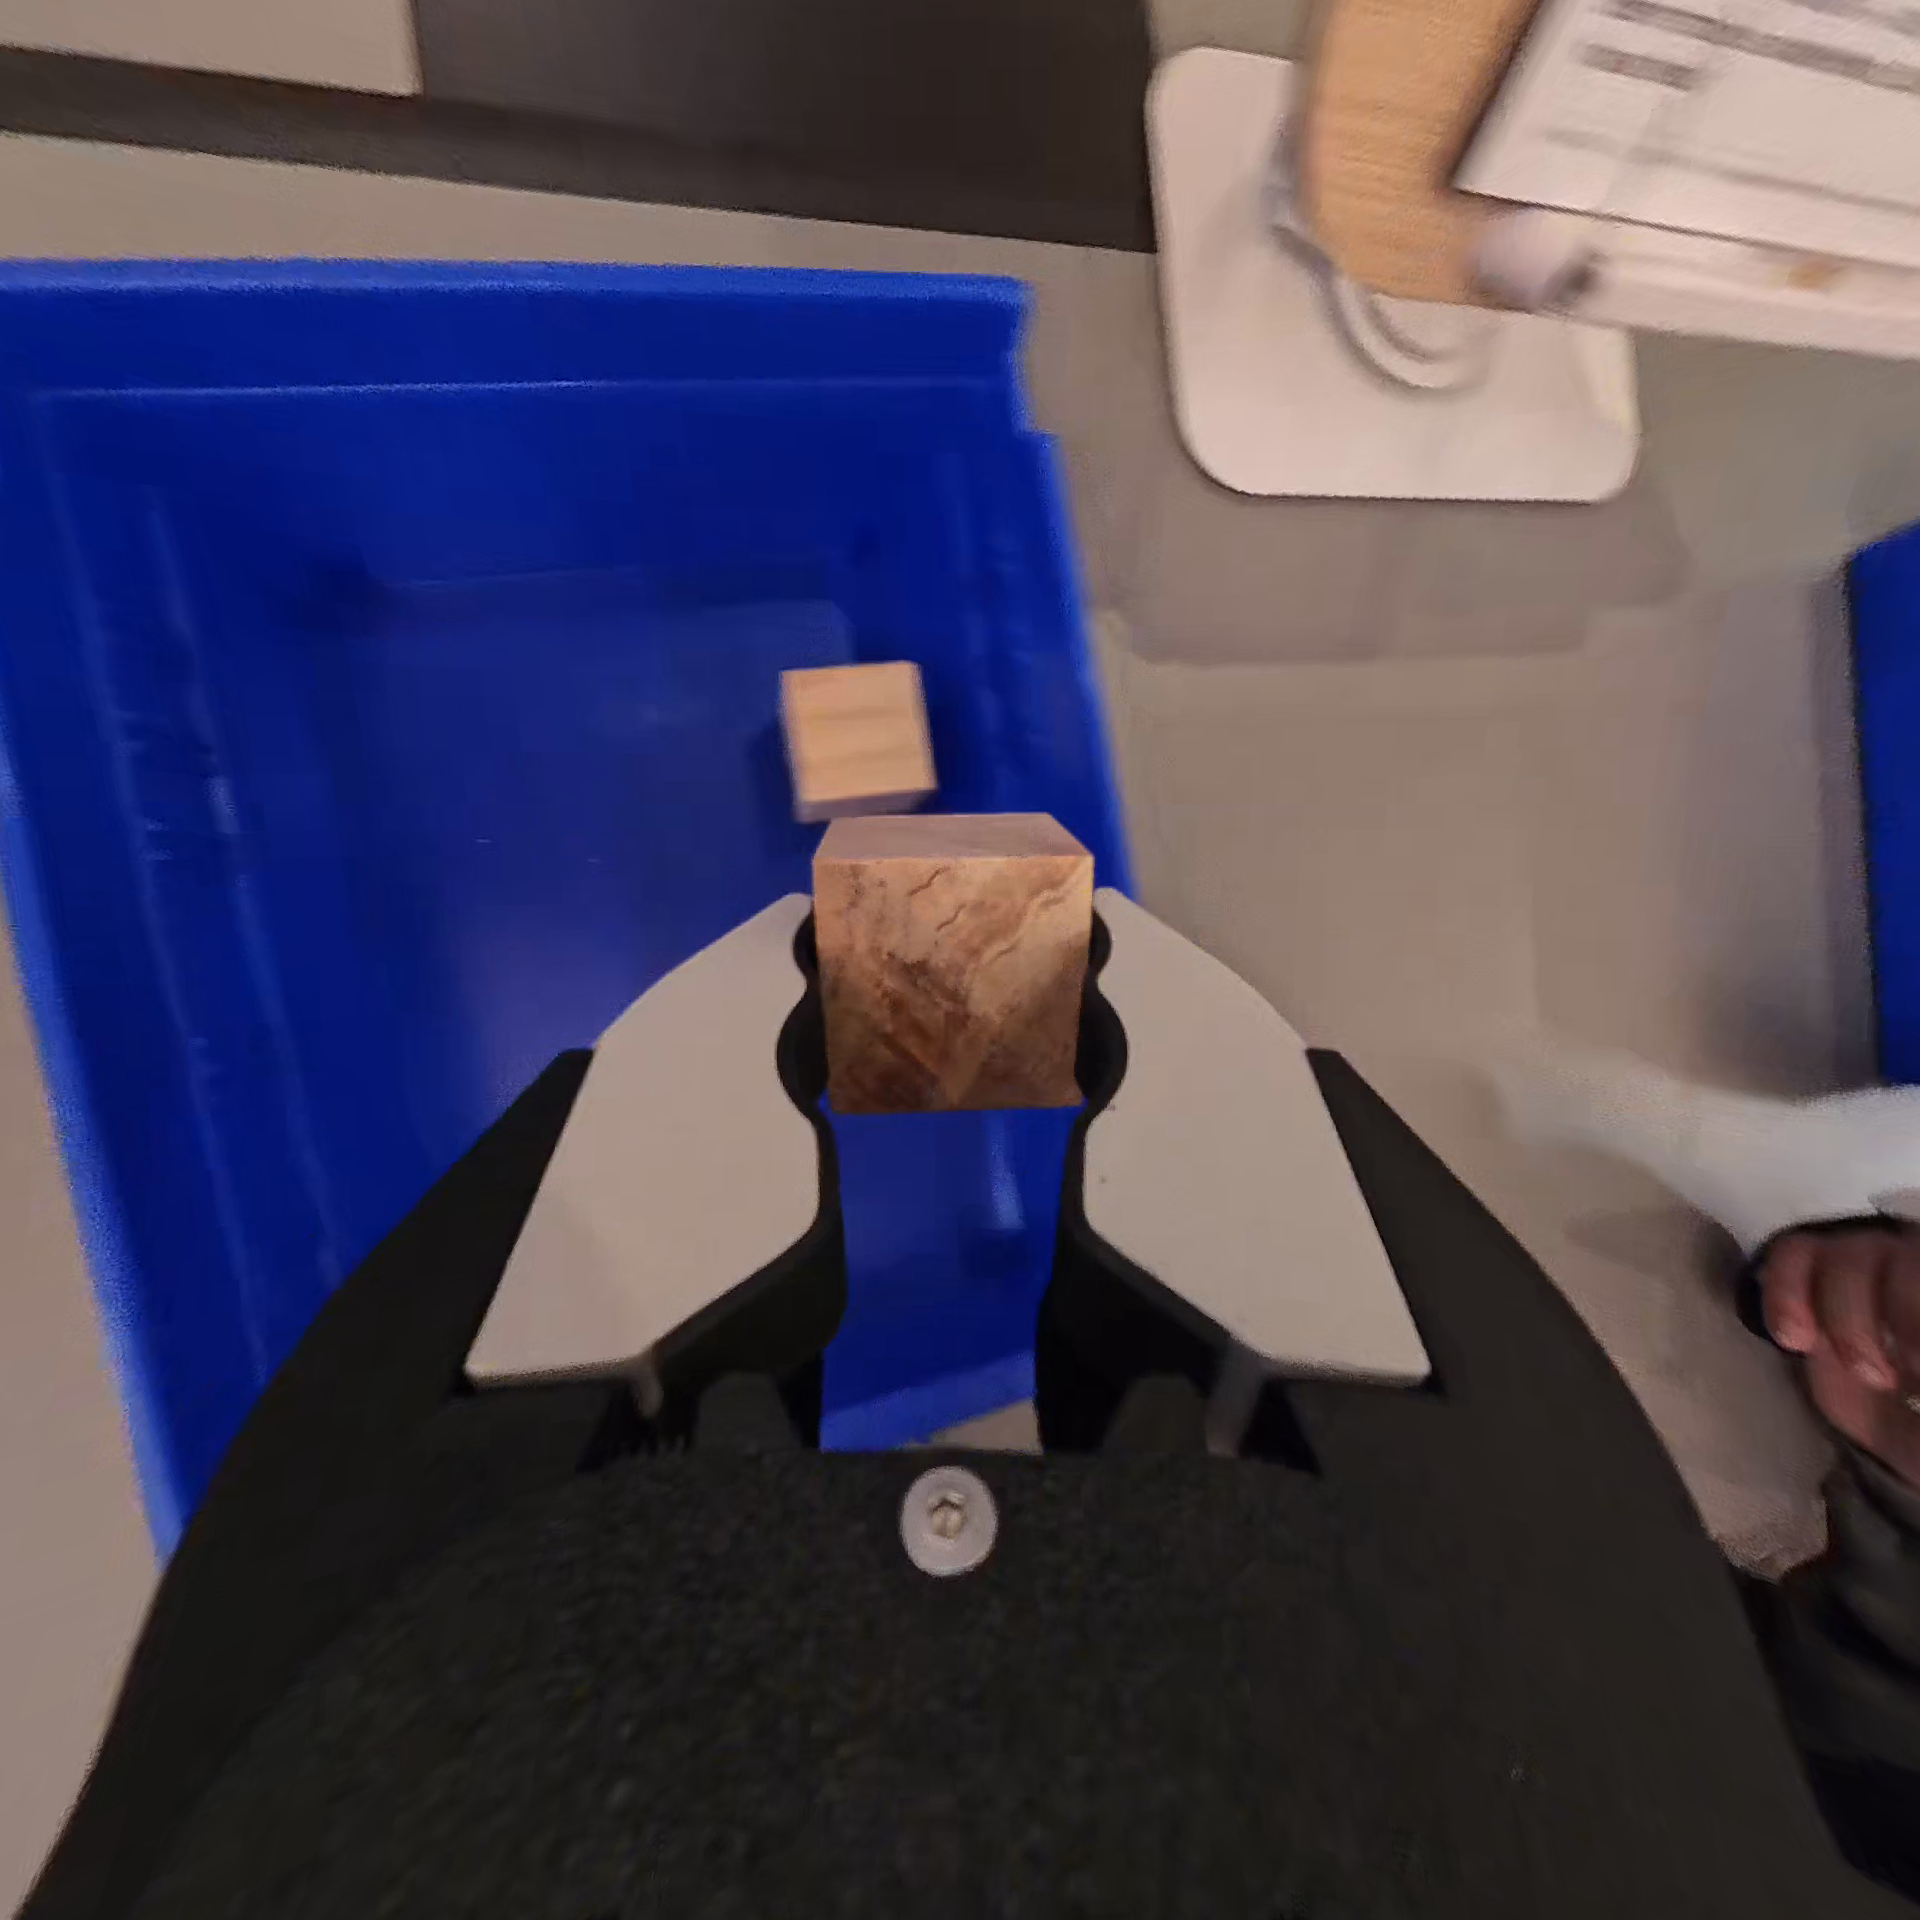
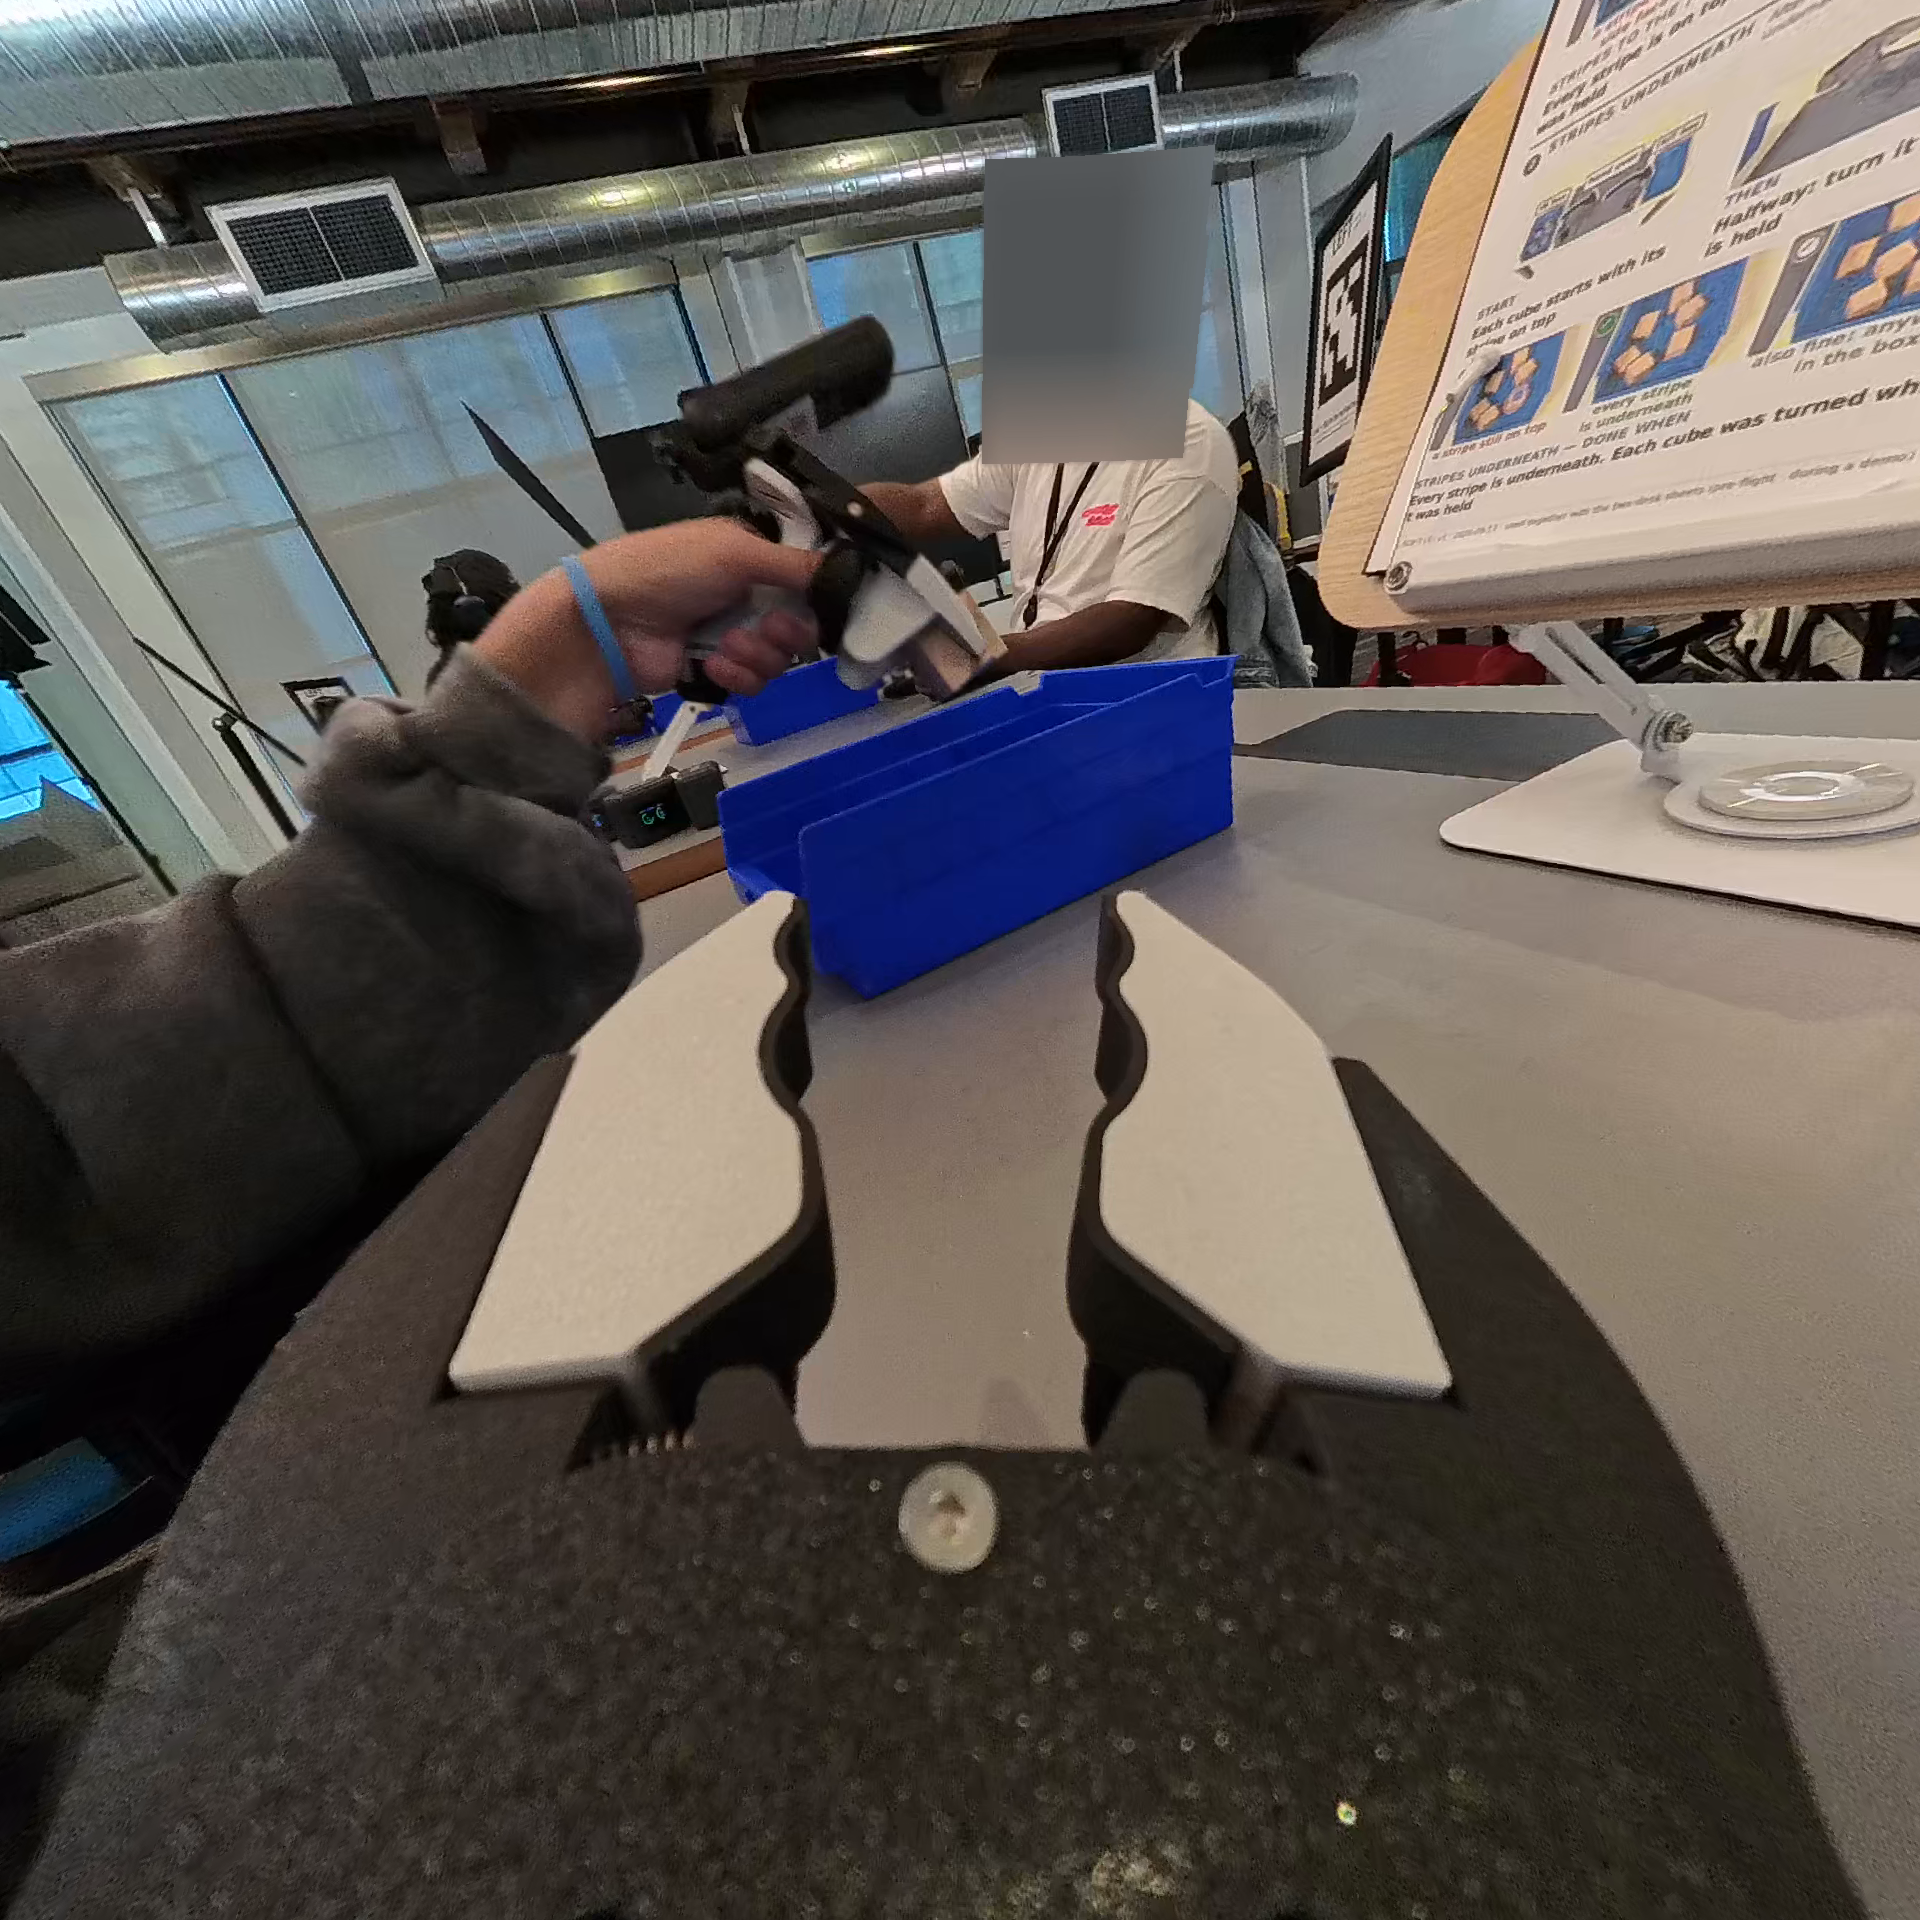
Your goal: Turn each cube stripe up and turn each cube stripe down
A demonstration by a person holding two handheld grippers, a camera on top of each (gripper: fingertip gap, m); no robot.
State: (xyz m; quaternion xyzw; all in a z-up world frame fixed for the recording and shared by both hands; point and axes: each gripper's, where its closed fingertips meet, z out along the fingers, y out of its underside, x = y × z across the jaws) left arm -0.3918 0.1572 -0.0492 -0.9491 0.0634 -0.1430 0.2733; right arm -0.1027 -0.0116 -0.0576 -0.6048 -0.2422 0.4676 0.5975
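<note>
My left gripper [image 1: 951,935] is shut on a wooden cube [image 1: 951,977] and holds it above the blue bin [image 1: 416,623]. No stripe shows on the cube's visible faces. A second, paler wooden cube [image 1: 857,740] lies on the bin floor just beyond it. My right gripper [image 2: 951,935] is open and empty, low over the grey table [image 2: 1455,1039], short of the same blue bin [image 2: 997,831]. The left gripper [image 2: 914,623] also shows in the right wrist view, held in a hand over the bin's far side.
A white stand base [image 1: 1403,395] carries a wooden board with an instruction sheet [image 2: 1683,312] at the right. Another blue bin edge [image 1: 1886,810] is at the far right. A seated person in a white shirt [image 2: 1112,540] is beyond the table.
</note>
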